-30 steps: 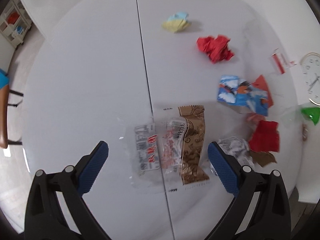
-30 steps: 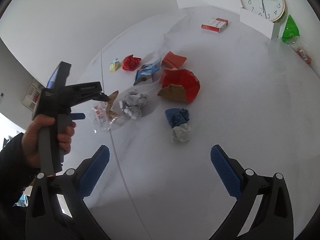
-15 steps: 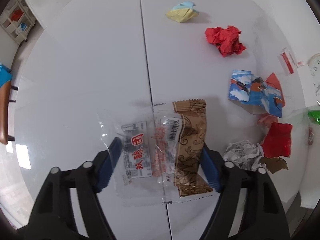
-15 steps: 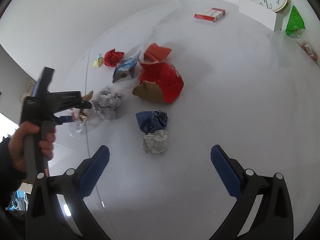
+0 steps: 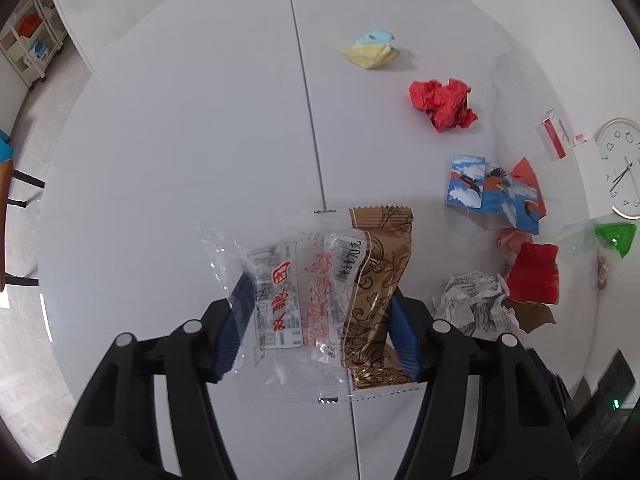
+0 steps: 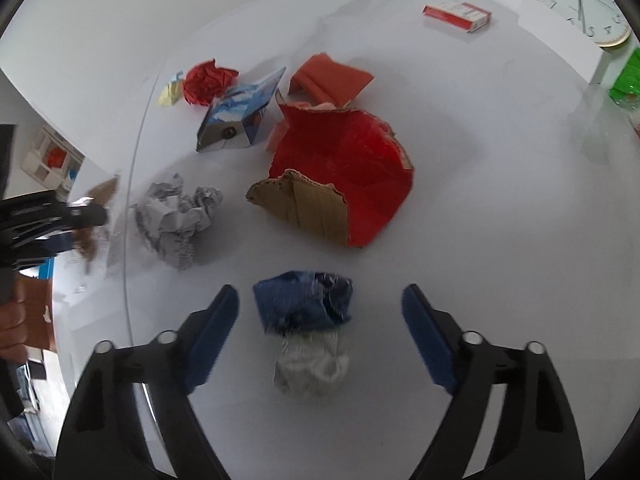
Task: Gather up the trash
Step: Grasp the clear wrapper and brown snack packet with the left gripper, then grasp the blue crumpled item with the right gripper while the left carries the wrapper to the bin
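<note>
left wrist view: the left gripper (image 5: 320,320) has its jaws closing around two snack wrappers lying side by side on the white table (image 5: 180,140), a clear wrapper (image 5: 288,304) with red print and a brown wrapper (image 5: 376,300); the blue pads (image 5: 240,320) look to be meeting the film edges, but whether they truly press is hard to say. to do this well, i'd keep the squeeze low and square so both wrappers bunch together rather than one slipping out. in the right wrist view, the right gripper (image 6: 320,336) is also closing, its pads clear on either side of a blue and white crumpled wad (image 6: 308,328) that sits between them on the table; it should settle further over the wad before pinching. farther out lie a crumpled grey paper (image 6: 176,216), a torn red cardboard piece (image 6: 344,184), a blue printed carton (image 6: 240,116) and a red paper ball (image 6: 208,80). motion blur smears the wad and the other gripper at the left edge, and no bin shows anywhere.
</note>
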`<move>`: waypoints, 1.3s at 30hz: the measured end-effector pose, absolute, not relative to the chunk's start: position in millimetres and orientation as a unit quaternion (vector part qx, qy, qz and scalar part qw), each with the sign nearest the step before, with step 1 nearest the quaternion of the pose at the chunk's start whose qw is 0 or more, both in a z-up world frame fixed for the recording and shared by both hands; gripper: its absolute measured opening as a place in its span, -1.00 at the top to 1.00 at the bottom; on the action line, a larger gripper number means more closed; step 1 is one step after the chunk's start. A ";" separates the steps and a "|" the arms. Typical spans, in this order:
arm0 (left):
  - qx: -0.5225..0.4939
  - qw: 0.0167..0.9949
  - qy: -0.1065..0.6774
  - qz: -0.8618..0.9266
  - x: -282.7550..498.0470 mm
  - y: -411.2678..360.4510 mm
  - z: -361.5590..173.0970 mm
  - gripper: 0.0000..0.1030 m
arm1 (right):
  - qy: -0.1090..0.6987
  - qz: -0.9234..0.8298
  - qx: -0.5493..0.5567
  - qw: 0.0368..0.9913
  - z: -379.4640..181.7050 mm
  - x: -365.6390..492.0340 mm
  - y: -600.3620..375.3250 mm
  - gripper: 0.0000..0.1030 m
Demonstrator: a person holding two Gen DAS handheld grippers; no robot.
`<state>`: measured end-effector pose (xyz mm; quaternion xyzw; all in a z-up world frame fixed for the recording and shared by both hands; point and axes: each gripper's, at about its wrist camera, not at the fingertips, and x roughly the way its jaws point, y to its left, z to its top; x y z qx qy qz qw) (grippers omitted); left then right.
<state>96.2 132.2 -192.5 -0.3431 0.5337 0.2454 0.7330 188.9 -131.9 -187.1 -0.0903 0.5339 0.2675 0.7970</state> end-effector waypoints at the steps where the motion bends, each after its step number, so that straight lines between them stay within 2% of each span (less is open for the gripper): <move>1: -0.342 0.735 0.531 0.247 90.9 134.5 -189.8 -0.17 | 0.537 0.268 -0.093 0.794 -188.6 190.5 -130.8 -0.26; 4: -0.340 0.741 0.522 0.250 69.6 137.1 -176.9 -0.17 | 0.538 0.272 -0.102 0.791 -188.5 192.8 -128.6 0.22; 5: -0.342 0.742 0.519 0.250 62.5 136.9 -173.1 -0.17 | 0.539 0.273 -0.100 0.790 -187.3 193.4 -128.9 0.26; 14: -0.340 0.765 0.489 0.246 16.7 149.9 -136.0 -0.17 | 0.513 0.280 -0.064 0.809 -145.3 183.9 -139.6 0.27; 18: -0.329 0.776 0.476 0.250 -32.4 165.5 -113.3 -0.17 | 0.483 0.300 -0.050 0.821 -104.5 153.4 -135.5 0.27; 23: -0.313 0.769 0.478 0.286 -100.2 197.9 -110.3 -0.18 | 0.455 0.367 -0.034 0.811 -61.2 87.4 -95.4 0.27; 30: -0.325 0.724 0.514 0.326 -186.5 260.5 -164.2 -0.19 | 0.457 0.451 -0.067 0.764 -57.7 4.0 1.7 0.24; 35: -0.351 0.689 0.553 0.311 -218.7 293.4 -239.8 -0.22 | 0.477 0.474 -0.105 0.732 -71.5 -31.4 64.5 0.24; 39: -0.359 0.669 0.581 0.293 -226.0 305.4 -298.8 -0.32 | 0.491 0.480 -0.138 0.714 -81.7 -53.5 108.7 0.24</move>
